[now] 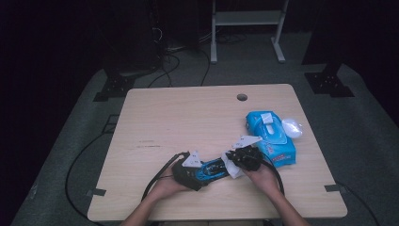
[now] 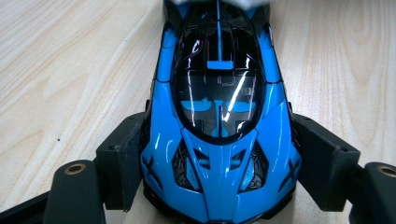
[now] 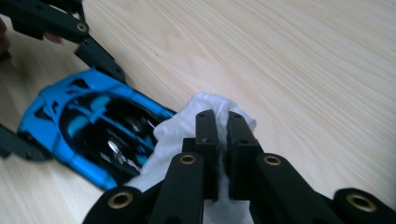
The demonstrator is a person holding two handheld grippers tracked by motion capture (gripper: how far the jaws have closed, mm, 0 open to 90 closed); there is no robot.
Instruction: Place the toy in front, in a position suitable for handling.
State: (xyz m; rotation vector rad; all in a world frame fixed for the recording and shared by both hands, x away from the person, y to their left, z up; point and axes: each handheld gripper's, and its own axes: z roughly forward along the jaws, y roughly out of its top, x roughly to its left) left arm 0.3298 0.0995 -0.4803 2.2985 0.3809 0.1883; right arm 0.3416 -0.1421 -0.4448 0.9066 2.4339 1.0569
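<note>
Blue toy car [image 2: 219, 140] clamped between left gripper's [image 2: 219, 177] jaws.

black tool [image 3: 222, 140] arms, brass-ringed pivots

One overhead camera, two riding the grippers.
High view looks forward and down; each gripper view peers closely along its jaws, all sharing the toy car [image 1: 214, 168] between both grippers.

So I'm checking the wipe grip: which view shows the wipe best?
The right gripper view: the wipe sits pinched in the right claw, against the car. The high view shows a small white patch.
</note>
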